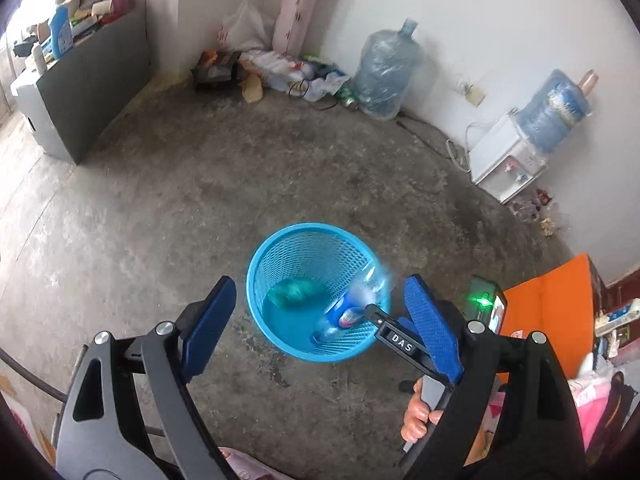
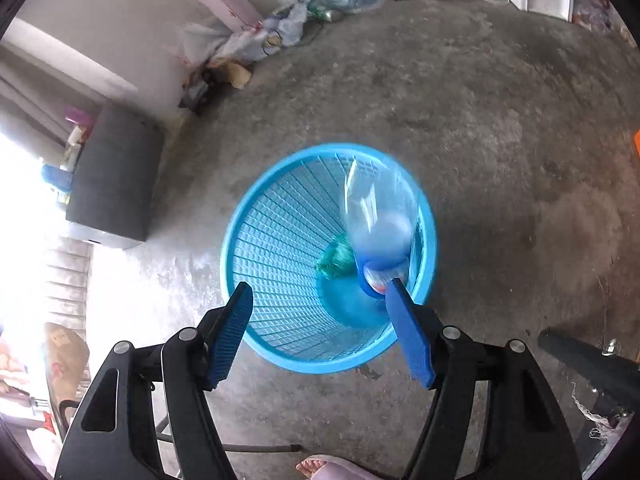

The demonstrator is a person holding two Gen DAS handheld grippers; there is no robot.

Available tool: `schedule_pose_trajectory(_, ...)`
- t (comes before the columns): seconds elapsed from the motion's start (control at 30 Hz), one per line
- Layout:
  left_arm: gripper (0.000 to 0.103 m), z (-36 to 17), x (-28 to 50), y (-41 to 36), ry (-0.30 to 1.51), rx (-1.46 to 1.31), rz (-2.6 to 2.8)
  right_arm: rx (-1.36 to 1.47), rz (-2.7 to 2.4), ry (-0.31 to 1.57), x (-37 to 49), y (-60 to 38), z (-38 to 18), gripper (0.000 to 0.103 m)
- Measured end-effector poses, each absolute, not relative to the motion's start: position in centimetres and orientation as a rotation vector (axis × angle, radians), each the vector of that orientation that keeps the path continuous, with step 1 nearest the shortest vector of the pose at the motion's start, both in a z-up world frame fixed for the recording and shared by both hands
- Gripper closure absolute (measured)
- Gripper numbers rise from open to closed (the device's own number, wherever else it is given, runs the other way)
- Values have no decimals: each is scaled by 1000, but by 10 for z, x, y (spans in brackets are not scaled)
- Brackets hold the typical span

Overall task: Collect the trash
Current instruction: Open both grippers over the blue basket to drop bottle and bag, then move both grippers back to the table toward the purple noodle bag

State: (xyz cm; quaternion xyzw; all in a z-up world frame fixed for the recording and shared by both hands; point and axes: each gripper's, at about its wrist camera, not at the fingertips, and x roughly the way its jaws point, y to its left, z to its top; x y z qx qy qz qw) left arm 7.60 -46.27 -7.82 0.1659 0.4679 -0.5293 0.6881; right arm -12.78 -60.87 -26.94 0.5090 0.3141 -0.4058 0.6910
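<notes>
A blue mesh basket [image 1: 318,292] is seen standing upright on the grey concrete floor [image 1: 200,200]. Inside it, a clear plastic bottle [image 1: 352,300] is blurred, with its cap end down near the bottom and its wide end up by the rim. It may be dropping, but that cannot be told for sure. A green crumpled thing [image 1: 298,292] lies on the basket's bottom, just beside the bottle.

The left gripper [image 1: 318,316] is held over the basket with its blue pads [image 1: 210,320] spread wide apart. Nothing is held between them. The right gripper [image 2: 320,320] is also held over the basket, spread open, and nothing is gripped by it. The bottle is seen just past its right pad [image 2: 408,332].

More litter [image 1: 280,72] is piled by the far wall, near a big water jug [image 1: 384,72].
</notes>
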Motion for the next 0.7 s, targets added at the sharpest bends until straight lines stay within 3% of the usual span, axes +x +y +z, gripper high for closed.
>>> schedule_pose_trajectory(0.27, 21, -20, 58, -387, 908, 314, -1212, 932, -885, 633, -114, -568, -199, 36)
schedule_pose_trajectory(0.53, 19, 35, 44, -293, 767, 344, -1211, 631, -887, 552, -94, -495, -98, 10)
schedule_pose_trajectory(0.7, 13, 61, 45, -216, 718, 306, -1170, 465, -876, 548, -79, -444, -53, 7)
